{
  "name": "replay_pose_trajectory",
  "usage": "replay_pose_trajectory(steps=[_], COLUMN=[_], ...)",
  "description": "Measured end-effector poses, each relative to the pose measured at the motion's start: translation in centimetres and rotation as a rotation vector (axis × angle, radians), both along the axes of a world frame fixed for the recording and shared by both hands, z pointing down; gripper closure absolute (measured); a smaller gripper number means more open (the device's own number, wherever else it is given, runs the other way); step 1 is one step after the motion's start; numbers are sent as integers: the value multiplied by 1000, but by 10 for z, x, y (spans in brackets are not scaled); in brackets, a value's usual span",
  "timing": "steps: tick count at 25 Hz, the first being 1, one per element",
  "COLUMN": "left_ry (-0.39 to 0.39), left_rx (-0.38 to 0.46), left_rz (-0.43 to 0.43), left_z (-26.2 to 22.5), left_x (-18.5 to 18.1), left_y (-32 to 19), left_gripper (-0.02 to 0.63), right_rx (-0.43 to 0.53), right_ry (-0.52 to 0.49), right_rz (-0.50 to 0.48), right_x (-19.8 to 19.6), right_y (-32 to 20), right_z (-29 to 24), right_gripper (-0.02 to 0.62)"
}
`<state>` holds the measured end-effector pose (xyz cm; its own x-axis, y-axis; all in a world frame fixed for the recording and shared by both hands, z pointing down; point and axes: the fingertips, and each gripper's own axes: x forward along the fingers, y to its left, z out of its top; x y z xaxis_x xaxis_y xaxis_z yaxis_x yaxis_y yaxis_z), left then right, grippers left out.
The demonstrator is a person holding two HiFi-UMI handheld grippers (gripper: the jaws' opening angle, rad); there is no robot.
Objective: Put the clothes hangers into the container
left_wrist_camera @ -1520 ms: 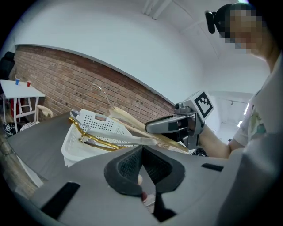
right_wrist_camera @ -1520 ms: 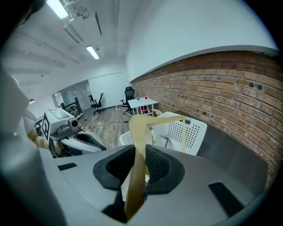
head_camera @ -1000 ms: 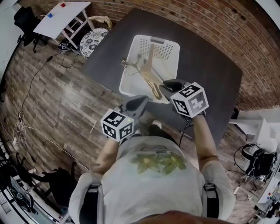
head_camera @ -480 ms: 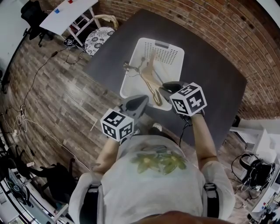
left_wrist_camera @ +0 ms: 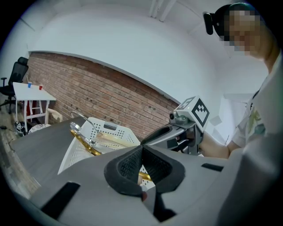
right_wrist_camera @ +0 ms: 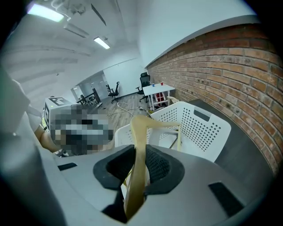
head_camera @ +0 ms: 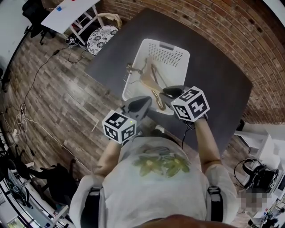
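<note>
A white perforated basket [head_camera: 173, 55] stands on the dark grey table [head_camera: 213, 75]. My right gripper [head_camera: 168, 91] is shut on a pale wooden hanger [right_wrist_camera: 136, 150], whose far end reaches over the basket's near rim [head_camera: 149, 73]. A gold hanger [left_wrist_camera: 86, 144] with a chrome hook [head_camera: 131, 68] leans out over the basket's left rim. My left gripper [head_camera: 143, 102] hovers just short of the basket's near left corner, its pads [left_wrist_camera: 152, 164] pressed together with nothing between them. In the left gripper view the right gripper [left_wrist_camera: 170, 132] shows to the right of the basket [left_wrist_camera: 104, 132].
The table's near edge runs just under both grippers, with wood floor [head_camera: 58, 98] to the left. A white folding table [head_camera: 67, 11] and a round patterned stool [head_camera: 100, 39] stand beyond the table's far left corner. A brick wall [head_camera: 249, 35] borders the right side.
The right gripper has tipped a little further down with the wooden hanger over the basket's near rim. The left gripper has drifted only slightly and stays shut.
</note>
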<state>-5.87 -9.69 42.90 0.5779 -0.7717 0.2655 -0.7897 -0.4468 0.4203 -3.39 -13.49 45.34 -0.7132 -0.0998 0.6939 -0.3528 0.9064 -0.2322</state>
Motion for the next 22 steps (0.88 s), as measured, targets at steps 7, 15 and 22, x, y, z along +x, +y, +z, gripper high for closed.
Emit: replay_pose_trajectory(steps=[7,15,22], left_ry=[-2,-5,-7], left_rx=[-9,-16,-20], left_rz=[-17,-40,-56], left_z=[2,2,3], left_x=[-8,-17,-23], left_y=[-3,-10,-18], left_gripper=[577,577,577], right_rx=[-7,21,-11], right_ry=[13,57,81], right_rz=[-19,-20,-38], right_x=[-8,-12,-17], right_y=[-11,-32,-37], right_z=[7,16,34], right_gripper=[497,511,517])
